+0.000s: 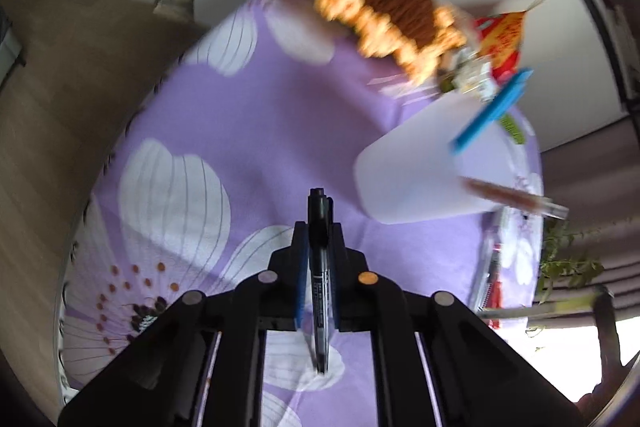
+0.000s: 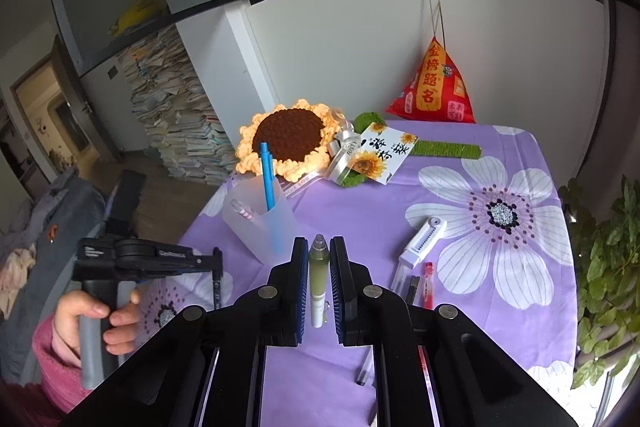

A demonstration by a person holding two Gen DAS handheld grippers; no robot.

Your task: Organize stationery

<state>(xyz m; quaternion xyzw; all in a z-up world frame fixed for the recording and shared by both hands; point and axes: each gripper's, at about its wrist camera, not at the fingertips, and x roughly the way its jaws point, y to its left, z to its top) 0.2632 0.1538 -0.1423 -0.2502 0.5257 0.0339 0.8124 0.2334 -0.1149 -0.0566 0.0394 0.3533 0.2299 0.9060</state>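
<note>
Black pen [image 1: 320, 267] clamped in downward-tilted left tool [image 1: 319, 227].

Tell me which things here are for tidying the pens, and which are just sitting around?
For the job: black pen in the left gripper; green pen in the right gripper; cup; blue pen in it; red pen.

Just lying about: knitted sunflower; red pouch; card; plant.

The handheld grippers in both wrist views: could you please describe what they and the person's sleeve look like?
Each gripper, left and right, is matte black plastic with two flat fingers lined with blue pads, plus round silver and orange bolt caps. The left one has a grey handle. The sleeve is pink knit.
</note>
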